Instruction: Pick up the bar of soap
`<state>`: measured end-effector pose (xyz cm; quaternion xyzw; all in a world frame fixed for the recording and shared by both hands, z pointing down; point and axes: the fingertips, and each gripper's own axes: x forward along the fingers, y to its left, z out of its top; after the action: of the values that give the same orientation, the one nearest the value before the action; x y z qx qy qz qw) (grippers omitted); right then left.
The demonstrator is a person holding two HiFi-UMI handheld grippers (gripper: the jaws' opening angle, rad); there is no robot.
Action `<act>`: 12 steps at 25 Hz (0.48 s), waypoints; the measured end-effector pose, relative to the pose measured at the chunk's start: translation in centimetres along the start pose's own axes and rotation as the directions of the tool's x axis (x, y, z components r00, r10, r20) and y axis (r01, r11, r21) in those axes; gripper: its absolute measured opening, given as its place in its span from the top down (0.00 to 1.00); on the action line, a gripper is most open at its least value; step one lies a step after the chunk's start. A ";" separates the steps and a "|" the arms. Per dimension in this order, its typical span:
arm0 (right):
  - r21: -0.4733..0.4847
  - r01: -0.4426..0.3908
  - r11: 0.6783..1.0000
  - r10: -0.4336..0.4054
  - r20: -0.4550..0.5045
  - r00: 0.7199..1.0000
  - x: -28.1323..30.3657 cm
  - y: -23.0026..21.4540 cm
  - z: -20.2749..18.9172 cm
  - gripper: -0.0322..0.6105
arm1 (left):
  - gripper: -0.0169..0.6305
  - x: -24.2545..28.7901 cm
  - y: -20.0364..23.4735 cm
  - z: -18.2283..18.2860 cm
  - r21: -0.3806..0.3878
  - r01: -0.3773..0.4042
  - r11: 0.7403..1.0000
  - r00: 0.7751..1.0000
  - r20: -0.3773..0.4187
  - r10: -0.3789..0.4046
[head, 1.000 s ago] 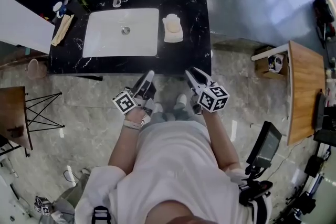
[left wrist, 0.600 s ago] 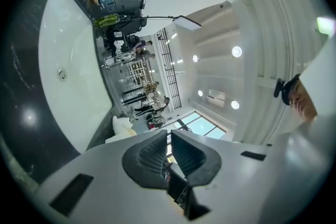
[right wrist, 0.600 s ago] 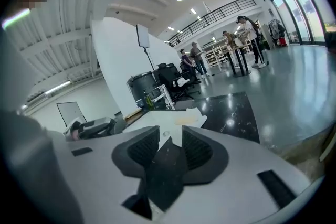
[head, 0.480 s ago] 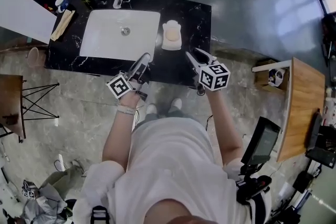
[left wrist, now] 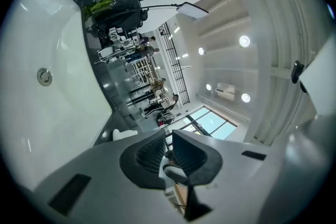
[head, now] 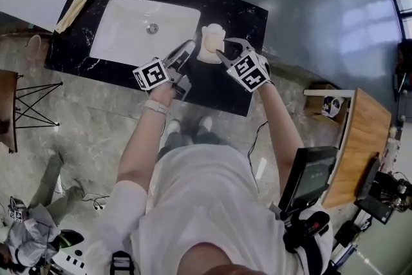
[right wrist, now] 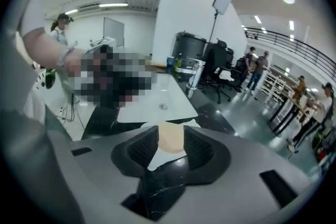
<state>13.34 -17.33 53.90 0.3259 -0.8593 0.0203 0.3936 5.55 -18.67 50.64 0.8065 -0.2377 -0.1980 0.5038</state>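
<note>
The bar of soap [head: 211,40] lies on its white dish [head: 205,56] just right of the sink [head: 122,42]. The right gripper [head: 226,49] hangs close beside that dish, farther right of the sink, jaws about half apart and gripping nothing, the soap showing in the gap ahead of them. The left gripper [head: 188,46], over the sink's right edge, has just been opening its jaws to an empty narrow slit.

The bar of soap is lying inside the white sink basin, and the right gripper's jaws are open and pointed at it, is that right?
Not quite. The bar of soap is not in the sink. It lies on a white soap dish on the black counter beside the basin, as the head view shows. The right gripper does have its jaws open and pointed at it.
</note>
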 end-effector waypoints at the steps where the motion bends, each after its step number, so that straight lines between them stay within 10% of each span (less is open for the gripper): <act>1: -0.044 -0.027 0.999 0.026 -0.030 0.999 0.6 0.2 -0.1 0.74 | 0.94 0.4 0.5 0.0 -0.007 -0.004 1.000 1.000 0.001 0.004; 12: -0.092 -0.331 0.939 0.288 -0.315 0.904 3.8 1.8 -1.1 0.70 | 0.88 1.3 4.4 -0.5 -0.068 -0.052 0.996 0.999 0.009 0.053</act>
<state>11.28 -17.67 57.67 0.1491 -0.8304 0.0699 0.5323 6.05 -20.69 54.79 0.7812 -0.2549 -0.1971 0.5347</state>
